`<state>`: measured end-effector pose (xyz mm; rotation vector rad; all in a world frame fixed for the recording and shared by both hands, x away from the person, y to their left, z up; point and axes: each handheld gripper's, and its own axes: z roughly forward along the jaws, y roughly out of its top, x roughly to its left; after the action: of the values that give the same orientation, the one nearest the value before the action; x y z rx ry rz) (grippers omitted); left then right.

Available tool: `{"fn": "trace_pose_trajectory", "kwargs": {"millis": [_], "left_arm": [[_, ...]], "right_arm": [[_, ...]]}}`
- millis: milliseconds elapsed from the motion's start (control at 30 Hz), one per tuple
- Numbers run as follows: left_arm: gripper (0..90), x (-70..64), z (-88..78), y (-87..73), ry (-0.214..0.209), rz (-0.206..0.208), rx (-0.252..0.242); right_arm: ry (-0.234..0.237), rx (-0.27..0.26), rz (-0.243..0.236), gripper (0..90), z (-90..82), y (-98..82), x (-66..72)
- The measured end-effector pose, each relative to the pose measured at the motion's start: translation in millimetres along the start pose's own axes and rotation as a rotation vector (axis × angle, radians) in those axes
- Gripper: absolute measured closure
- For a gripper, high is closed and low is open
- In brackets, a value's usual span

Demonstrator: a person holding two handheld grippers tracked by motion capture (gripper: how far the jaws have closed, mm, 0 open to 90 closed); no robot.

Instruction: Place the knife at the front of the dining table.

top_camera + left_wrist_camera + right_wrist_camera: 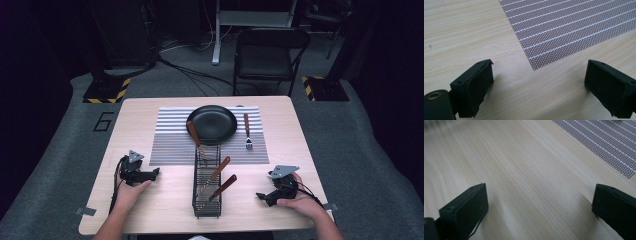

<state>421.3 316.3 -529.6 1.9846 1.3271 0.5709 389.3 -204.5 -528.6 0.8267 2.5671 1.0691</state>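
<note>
Both grippers rest on the wooden table [150, 205], the left gripper [152, 174] and the right gripper [261, 196] each with jaws spread wide and nothing between them. Between them stands a wire basket [207, 185] holding cutlery, just below the striped mat [170, 140].

Light wood-grain table [145, 112], square-topped, standing on grey floor covering. A striped grey placemat [172, 140] lies flat at the far centre. A black wire basket [207, 210] stands lengthwise at the near centre, its far end on the placemat's near edge. Left gripper [150, 174] and right gripper [264, 196] rest on the near surface at either side.
</note>
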Motion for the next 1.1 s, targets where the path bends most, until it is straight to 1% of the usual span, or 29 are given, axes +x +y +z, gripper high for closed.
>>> {"fn": "trace_pose_trajectory", "kwargs": {"millis": [567,600,633,667,700,733,767,800,833,867,900,933,967,1000,1033,1100], "left_arm": [[8.9,-0.2,-0.7,0.1,-0.004,0.0,0.002],[9.9,0.0,-1.3,0.3,-0.009,0.007,0.005],[13.6,-0.7,-1.2,0.3,-0.005,0.007,-0.004],[13.6,-0.6,-2.3,1.0,-0.011,0.01,0.001],[15.9,-1.2,-2.9,1.9,-0.011,0.005,0.01],[16.6,-1.8,-4.2,3.2,-0.026,0.001,0.005],[17.6,-1.8,-4.2,3.2,-0.026,0.001,0.005],[18.3,-2.0,-7.4,4.7,-0.032,-0.002,0.005],[18.9,-2.2,-13.0,8.0,-0.042,-0.012,-0.027],[20.3,-2.2,-13.0,8.0,-0.042,-0.012,-0.027],[21.4,-2.3,-22.0,12.0,-0.058,-0.03,-0.055],[21.7,-2.3,-22.0,12.0,-0.058,-0.03,-0.055],[22.9,-3.5,-28.3,14.8,-0.065,-0.034,-0.074],[24.1,-3.5,-28.3,14.8,-0.065,-0.034,-0.074],[24.1,-3.6,-31.1,16.3,-0.068,-0.026,-0.072],[25.3,-5.2,-35.1,18.2,-0.063,-0.026,-0.068]], "right_arm": [[0.001,0.001,0.0,0.0,-0.1,0.0,0.0],[0.0,0.0,0.0,0.0,0.0,0.0,0.0],[0.0,-0.001,0.001,0.0,0.0,0.0,0.1],[0.0,-0.001,0.001,0.0,0.0,0.0,0.1],[0.0,0.0,0.0,0.0,0.0,0.0,0.0],[0.0,0.0,0.0,0.0,0.0,0.0,0.0],[0.0,0.0,0.0,0.0,0.0,0.0,0.0],[0.0,0.0,0.0,0.0,0.0,0.0,-0.1],[0.0,0.0,0.0,0.0,0.0,0.0,0.0],[0.0,0.0,0.0,0.0,0.0,0.0,0.0],[0.0,0.001,0.0,0.0,0.0,0.0,0.0],[0.0,0.001,0.0,0.0,0.0,0.0,0.0],[0.001,0.001,0.0,0.0,-0.1,0.0,-0.1],[0.001,0.001,0.0,0.0,-0.1,0.0,-0.1],[0.0,0.0,0.0,0.0,0.0,0.0,0.0],[0.0,0.0,0.0,0.0,0.0,0.0,0.0]]}}
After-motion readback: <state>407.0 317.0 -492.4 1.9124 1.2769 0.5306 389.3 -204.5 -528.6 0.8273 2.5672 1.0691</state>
